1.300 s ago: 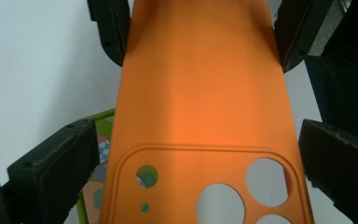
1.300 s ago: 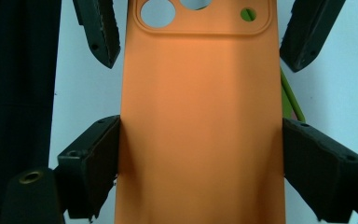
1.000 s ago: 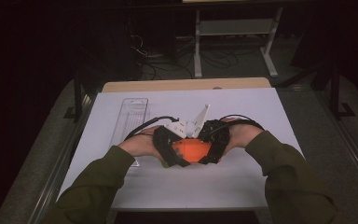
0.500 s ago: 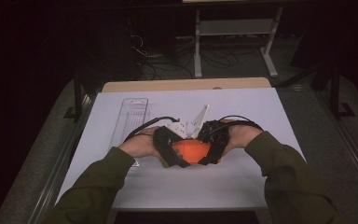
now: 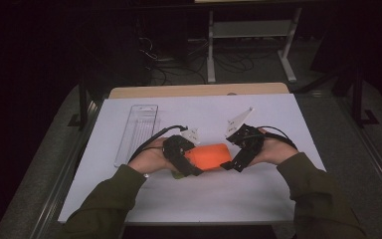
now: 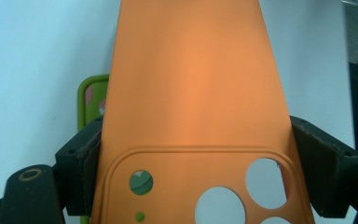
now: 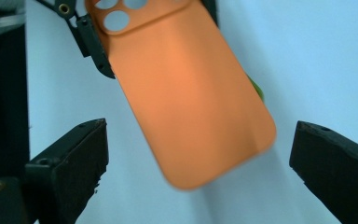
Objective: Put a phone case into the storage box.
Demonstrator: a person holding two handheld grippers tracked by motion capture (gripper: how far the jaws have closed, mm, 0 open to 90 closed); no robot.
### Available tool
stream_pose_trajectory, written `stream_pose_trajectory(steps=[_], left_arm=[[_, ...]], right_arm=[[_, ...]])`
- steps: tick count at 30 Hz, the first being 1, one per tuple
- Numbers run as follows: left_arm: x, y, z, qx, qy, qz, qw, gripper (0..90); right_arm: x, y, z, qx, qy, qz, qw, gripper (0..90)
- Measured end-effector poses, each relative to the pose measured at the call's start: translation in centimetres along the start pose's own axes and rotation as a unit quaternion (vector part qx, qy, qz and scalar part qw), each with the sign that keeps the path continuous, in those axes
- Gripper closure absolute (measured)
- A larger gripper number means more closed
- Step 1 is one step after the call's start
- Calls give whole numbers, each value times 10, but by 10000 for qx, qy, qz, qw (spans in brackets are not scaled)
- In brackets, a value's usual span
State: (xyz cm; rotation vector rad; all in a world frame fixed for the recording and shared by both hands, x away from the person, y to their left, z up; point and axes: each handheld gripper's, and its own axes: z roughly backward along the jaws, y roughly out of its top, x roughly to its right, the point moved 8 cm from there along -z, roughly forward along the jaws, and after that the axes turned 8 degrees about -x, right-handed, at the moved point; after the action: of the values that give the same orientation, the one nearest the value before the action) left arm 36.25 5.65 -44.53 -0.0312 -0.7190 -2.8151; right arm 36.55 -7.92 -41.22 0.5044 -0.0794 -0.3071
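The left gripper (image 5: 183,158) clamped the orange silicone phone case (image 5: 208,156) by its camera end; the right gripper (image 7: 198,172) had just been opening, jaws clear of the case.

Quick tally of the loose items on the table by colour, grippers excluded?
Orange: 1, the phone case, held at its camera-cutout end by the left gripper
Green: 1, a flat green-rimmed item under the case, mostly hidden
Clear: 1, the clear plastic tray at the left of the white table sheet
Total: 3
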Motion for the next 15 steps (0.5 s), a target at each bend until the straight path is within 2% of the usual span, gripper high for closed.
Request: stream_pose_trajectory(steps=[1, 2, 4, 6, 8, 10, 11, 14, 15], left_arm=[[0, -1, -1, -11, 32, 79, 10000, 159], [-1, -1, -1, 5, 80, 146, 9999, 159], [-2, -2, -2, 7, 163, 272, 9995, 159], [-4, -3, -1, 31, 229, 421, 9988, 159], [-8, -3, 0, 123, 253, 659, 9974, 159], [-10, -3, 1, 241, 276, 808, 9961, 159], [-11, -3, 2, 282, 288, 826, 9958, 159], [-14, -5, 5, 332, 359, 960, 9942, 159], [-15, -6, 6, 333, 378, 945, 9942, 159]], right_arm=[[1, -3, 1, 27, -35, -127, 9999, 40], [1, -9, 2, 173, -114, -444, 9988, 42], [2, -15, 3, 236, -216, -716, 9969, 42], [3, -17, 3, 297, -295, -806, 9959, 42], [5, -22, 4, 443, -485, -1054, 9923, 46], [7, -26, 6, 711, -622, -1388, 9858, 56], [7, -26, 6, 711, -622, -1388, 9858, 56], [7, -32, 4, 816, -799, -1655, 9796, 56], [7, -34, 4, 845, -850, -1694, 9782, 57]])
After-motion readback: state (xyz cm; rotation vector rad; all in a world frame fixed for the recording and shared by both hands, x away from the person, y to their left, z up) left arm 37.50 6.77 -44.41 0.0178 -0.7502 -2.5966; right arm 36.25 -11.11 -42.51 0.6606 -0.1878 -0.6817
